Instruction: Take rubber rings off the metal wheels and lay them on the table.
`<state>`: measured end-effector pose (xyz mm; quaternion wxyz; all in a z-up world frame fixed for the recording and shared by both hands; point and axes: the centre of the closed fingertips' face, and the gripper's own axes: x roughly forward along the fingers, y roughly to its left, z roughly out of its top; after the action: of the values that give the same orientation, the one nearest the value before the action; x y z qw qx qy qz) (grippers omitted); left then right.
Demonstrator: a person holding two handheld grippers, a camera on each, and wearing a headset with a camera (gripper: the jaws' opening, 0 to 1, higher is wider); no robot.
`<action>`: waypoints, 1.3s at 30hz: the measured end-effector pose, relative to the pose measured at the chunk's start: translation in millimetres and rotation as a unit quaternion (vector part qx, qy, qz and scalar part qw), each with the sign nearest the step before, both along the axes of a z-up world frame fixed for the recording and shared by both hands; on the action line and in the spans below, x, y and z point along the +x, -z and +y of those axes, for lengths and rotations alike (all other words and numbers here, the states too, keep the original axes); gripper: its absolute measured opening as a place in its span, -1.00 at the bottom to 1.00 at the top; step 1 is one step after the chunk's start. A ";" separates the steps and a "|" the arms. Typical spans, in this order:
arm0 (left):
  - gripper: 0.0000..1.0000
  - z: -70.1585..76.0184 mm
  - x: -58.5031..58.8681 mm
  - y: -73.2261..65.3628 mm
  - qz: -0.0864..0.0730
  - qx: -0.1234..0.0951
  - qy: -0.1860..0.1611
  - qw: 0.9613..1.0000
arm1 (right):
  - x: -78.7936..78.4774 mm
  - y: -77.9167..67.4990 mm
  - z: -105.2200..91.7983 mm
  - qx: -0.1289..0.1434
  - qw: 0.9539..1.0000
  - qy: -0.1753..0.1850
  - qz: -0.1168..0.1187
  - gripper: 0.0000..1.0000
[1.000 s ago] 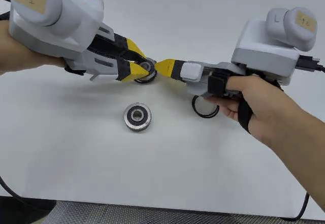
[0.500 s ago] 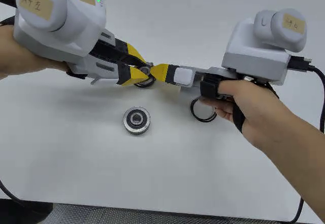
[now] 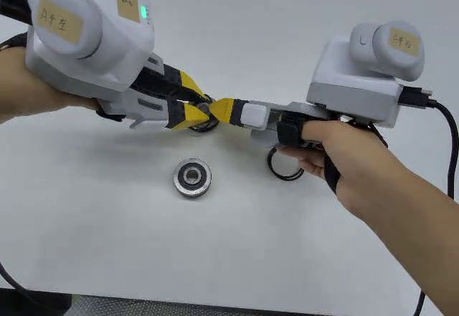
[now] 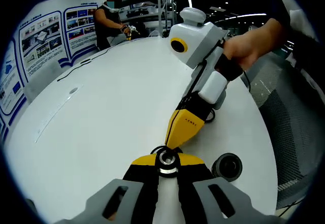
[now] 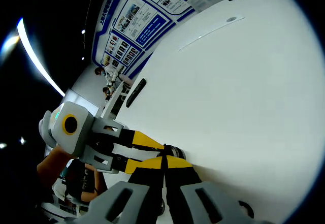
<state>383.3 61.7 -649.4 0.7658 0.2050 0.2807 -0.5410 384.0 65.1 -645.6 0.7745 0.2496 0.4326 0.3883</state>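
The left gripper (image 3: 196, 108) is clamped on a metal wheel (image 4: 166, 159), holding it just above the white surface (image 3: 100, 223). The right gripper (image 3: 219, 109) has its yellow jaws pressed together, tips against that wheel's black rim; I cannot tell if rubber is caught between them. A second wheel (image 3: 192, 178) lies flat nearby, and a loose rubber ring (image 3: 280, 173) lies partly under the right hand (image 3: 337, 155).

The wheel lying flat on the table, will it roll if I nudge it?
The wheel lies flat, so it probably won't roll. Being metal, it's likely heavy for its size, and its rubber ring likely resists sliding.
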 end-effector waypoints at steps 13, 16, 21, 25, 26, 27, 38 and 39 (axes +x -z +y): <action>-0.69 6.5 -3.7 -3.1 -0.005 0.005 -0.003 1.000 | -1.7 -2.2 1.8 0.012 1.000 0.004 0.020 -0.96; -0.59 4.6 -13.6 -10.8 -0.001 -0.013 0.017 1.000 | -0.8 -4.6 1.4 0.019 0.999 0.008 0.025 -0.96; -0.51 11.7 -14.6 -12.9 -0.017 0.011 0.026 0.999 | -0.4 -12.7 -1.4 0.033 0.999 0.011 0.030 -0.96; -0.50 15.0 -9.9 -19.6 -0.019 -0.002 0.011 1.000 | 0.6 -18.6 -8.7 0.041 0.998 0.022 0.032 -0.96; -0.50 15.8 -8.2 -21.9 -0.022 -0.005 0.006 1.000 | 0.8 -20.9 -12.6 0.043 0.998 0.026 0.031 -0.96; -0.50 15.7 -7.4 -23.5 -0.023 -0.006 0.002 1.000 | 0.8 -22.4 -15.7 0.044 0.998 0.028 0.031 -0.96; -0.51 21.4 -1.8 -31.5 -0.026 -0.020 -0.026 0.999 | -24.0 -8.6 -85.0 0.018 0.994 0.089 0.060 -0.96; -0.51 21.2 -2.1 -31.9 -0.026 -0.020 -0.026 0.999 | -27.9 -5.0 -92.4 0.015 0.993 0.099 0.067 -0.96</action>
<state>381.1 82.9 -617.5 0.7904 0.1965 0.2549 -0.5212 356.1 -27.3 -640.7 0.7741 0.3284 0.4511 0.2989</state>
